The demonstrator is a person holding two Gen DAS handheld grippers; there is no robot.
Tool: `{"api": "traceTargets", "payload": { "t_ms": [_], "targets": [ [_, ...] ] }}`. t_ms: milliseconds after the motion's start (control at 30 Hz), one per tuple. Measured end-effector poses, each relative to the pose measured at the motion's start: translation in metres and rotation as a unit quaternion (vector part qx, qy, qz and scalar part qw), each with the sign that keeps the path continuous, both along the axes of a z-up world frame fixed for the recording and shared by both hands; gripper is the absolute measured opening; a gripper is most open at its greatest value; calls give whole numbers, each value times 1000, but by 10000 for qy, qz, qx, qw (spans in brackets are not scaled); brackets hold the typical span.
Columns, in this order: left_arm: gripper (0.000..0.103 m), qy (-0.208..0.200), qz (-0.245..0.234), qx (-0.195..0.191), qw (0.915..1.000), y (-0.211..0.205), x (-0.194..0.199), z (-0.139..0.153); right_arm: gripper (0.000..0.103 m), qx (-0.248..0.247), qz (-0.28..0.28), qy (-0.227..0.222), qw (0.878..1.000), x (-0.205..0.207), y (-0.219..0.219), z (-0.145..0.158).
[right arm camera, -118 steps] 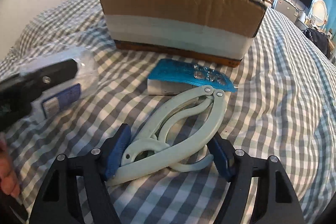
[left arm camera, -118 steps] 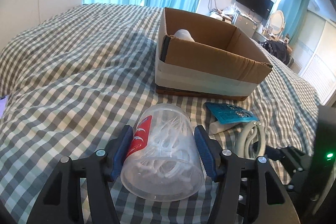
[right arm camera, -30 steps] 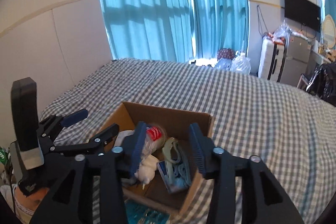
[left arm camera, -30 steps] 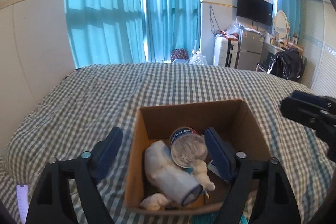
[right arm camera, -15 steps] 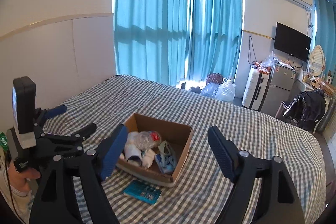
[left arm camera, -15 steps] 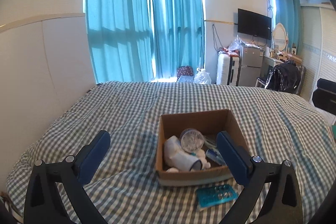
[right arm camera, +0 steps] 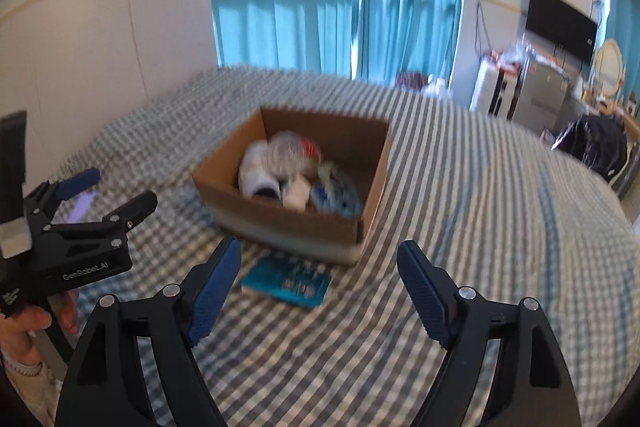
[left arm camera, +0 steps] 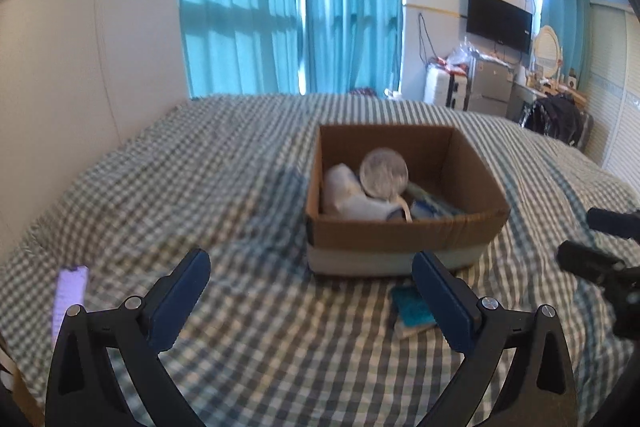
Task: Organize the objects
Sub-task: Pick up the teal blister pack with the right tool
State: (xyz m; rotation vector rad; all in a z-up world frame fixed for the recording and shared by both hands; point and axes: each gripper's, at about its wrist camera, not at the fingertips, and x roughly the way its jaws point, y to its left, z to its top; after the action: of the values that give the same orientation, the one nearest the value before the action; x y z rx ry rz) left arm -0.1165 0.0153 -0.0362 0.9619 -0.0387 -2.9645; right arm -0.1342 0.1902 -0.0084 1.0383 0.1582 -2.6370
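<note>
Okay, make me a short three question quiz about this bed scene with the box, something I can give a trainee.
1. True or false: the left gripper and the right gripper are both open and empty.
2. Which item lies outside the brown cardboard box on the checked bedspread?
A. round clear plastic container
B. flat teal blister packet
C. white rolled bundle
3. Fill in: the packet lies on the side of the box ____ the grippers.

Key: 1 true; 2 B; 3 nearest.
</note>
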Motion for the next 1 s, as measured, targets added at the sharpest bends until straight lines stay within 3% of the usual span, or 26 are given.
{"api": "traceTargets", "payload": {
  "t_ms": [333, 567, 1000],
  "targets": [
    [103, -714, 122, -358, 9967, 0, -21, -83, 80, -78, -225, -826, 9963, -55, -14, -89],
    [103, -955, 282, -121, 9950, -14, -29, -94, 80, -167, -457, -1160, 9921, -83, -19, -130],
    [103, -1035, 204, -431, 9935, 1, -29, -102, 80, -415, -199, -1270, 9908, -72, -20, -134]
  ]
}}
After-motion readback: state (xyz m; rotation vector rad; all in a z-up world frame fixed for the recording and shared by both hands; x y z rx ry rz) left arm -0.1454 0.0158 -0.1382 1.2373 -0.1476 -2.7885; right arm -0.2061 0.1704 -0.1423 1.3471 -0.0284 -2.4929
